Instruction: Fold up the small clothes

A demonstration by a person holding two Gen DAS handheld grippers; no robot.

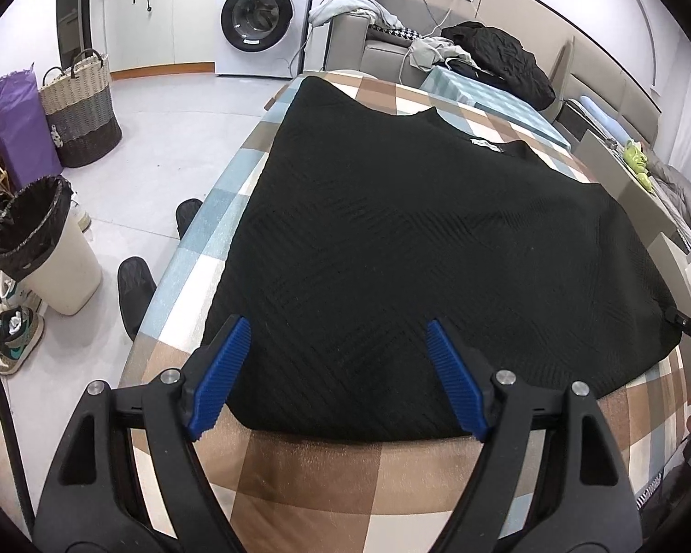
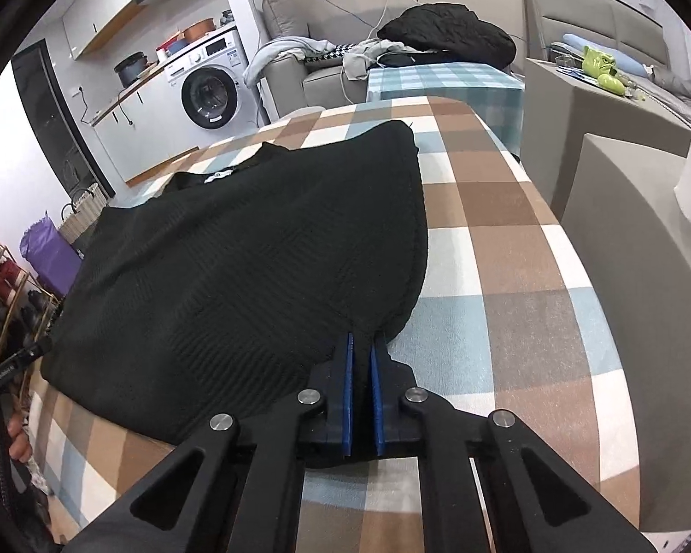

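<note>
A black knit garment (image 1: 414, 249) lies spread flat on the checked tablecloth (image 1: 327, 479), its neck and white label at the far side. My left gripper (image 1: 338, 332) is open, its blue fingers astride the garment's near left hem just above the cloth. In the right wrist view the same garment (image 2: 235, 267) fills the middle. My right gripper (image 2: 361, 338) is shut on the garment's near right corner, with fabric pinched between the blue pads (image 2: 348, 396). The right gripper's tip (image 1: 688, 325) shows at the left wrist view's right edge, on the garment's corner.
A white bin with a black liner (image 1: 46, 258), a woven basket (image 1: 83, 110) and shoes stand on the floor to the left. A washing machine (image 1: 262, 18) and a sofa with heaped clothes (image 1: 497, 60) are behind. A grey cabinet (image 2: 631, 249) flanks the table's right side.
</note>
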